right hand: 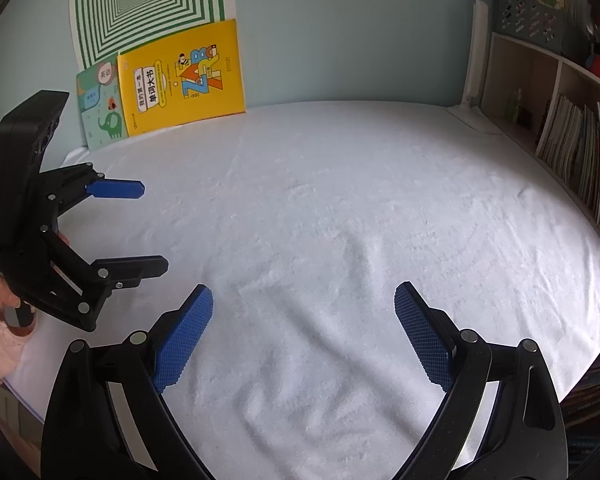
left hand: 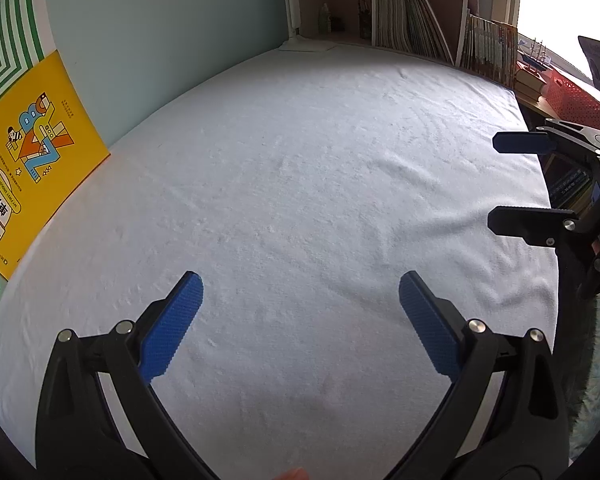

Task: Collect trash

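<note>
We see both wrist views look close down over the white cloth (left hand: 300, 180), sharing it and the yellow book (right hand: 184, 76) behind.

Counts: 2 grippers, left (left hand: 300, 292) & right (right hand: 304, 300); 1 white cloth (right hand: 340, 200); 2 bks: yellow book (right hand: 182, 78), elephant book (right hand: 102, 106); 1 striped poster (right hand: 148, 4).

Readable print on two books leaning against the wall

The yellow book (right hand: 182, 78) is showing a white label reading 我的第一本 单词大书, with big letters A, B, C and Z drawn beside it; small print under the label is staying too fine to read. The green elephant book (right hand: 100, 108) is carrying white circles with characters too blurred to make out.
</note>
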